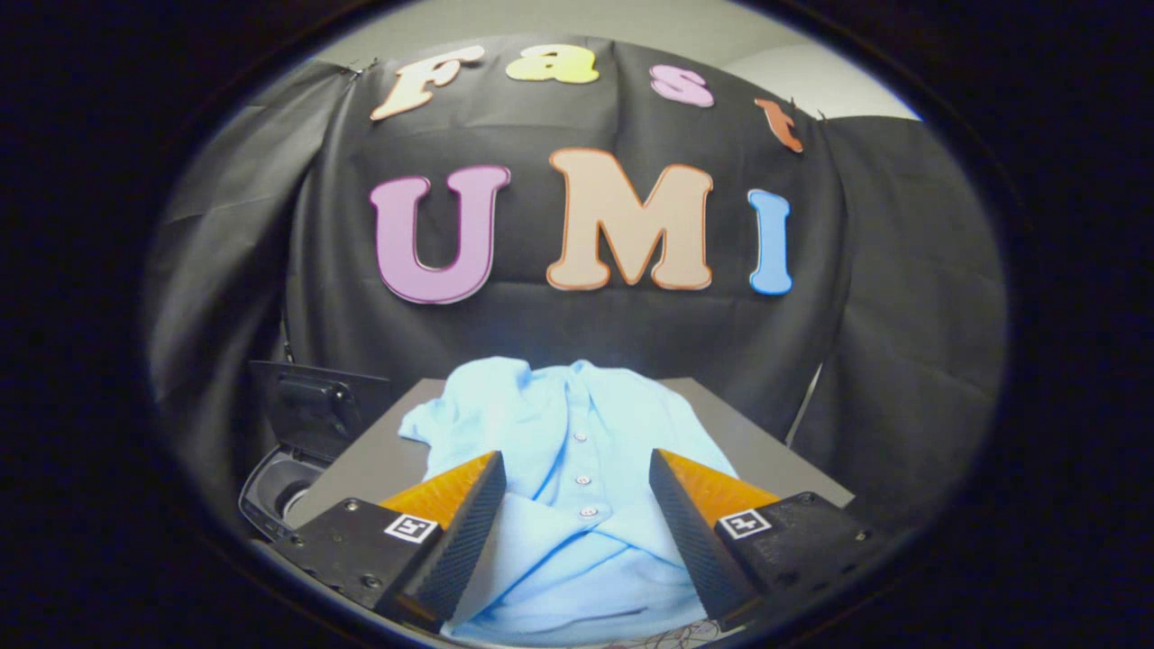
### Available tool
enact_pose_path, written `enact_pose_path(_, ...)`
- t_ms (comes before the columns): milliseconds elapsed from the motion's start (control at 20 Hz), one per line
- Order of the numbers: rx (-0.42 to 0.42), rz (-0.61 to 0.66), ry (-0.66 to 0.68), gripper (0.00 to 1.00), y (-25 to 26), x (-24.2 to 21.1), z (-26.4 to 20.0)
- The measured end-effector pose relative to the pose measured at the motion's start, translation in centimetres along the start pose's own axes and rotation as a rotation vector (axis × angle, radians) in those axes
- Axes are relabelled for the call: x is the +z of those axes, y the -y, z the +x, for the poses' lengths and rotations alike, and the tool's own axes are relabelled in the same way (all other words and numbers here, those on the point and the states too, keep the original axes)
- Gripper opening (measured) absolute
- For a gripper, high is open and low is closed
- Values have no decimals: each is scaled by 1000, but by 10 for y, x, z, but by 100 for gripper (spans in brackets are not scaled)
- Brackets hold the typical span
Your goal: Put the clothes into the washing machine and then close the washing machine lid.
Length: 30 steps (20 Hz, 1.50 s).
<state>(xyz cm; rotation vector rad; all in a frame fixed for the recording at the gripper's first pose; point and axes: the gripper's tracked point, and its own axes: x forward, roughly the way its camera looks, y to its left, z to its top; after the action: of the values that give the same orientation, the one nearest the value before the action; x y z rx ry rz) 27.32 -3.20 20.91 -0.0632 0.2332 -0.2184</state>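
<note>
At the far left, beside the left edge of the tabletop (379, 451), I see the washing machine (275, 491). Its lid (315, 410) is standing up, open, and leans back toward the black cloth wall. Under the lid the round opening of the drum is visible, dark and grey inside, but I can see only a part of it, so I cannot tell if something lies in there. The machine sits lower than the tabletop surface and touches or nearly touches its left side.

In the middle, the light blue shirt (577, 469) lies crumpled on the tabletop. It has a row of small buttons down the front and a collar near me. It covers most of the middle of the tabletop, from the back edge to the front edge under my claw (577, 514).

My claw is released: the two fingers stand wide apart, one at each side of the button row, above the shirt, and they do not press on the cloth. The shirt shows between them and beyond them.

To the right, a bare grey strip of tabletop stays free between the shirt and the right edge, and behind that hangs the black cloth
</note>
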Motion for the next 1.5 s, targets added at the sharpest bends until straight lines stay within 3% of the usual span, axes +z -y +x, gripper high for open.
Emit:
enact_pose_path(200, -4, -16, -20, 95, -11, -7, 13)
enact_pose_path(300, -3, 46, -65, 94, -12, -10, 13)
enact_pose_path(350, -8, 100, -85, 90, -14, -18, 12)
enact_pose_path(500, 14, 74, -106, 77, -26, -14, 14)
enact_pose_path(750, -36, 68, -92, 18, -34, -13, 12)
enact_pose_path(850, -68, 125, -101, 11, -33, -14, 10)
enact_pose_path(1000, -106, 121, -85, 4, -37, -13, 9)
enact_pose_path(1150, -104, 71, -77, 3, -60, -9, 6)
enact_pose_path(1500, 35, 138, -55, 2, -143, 1, 8)
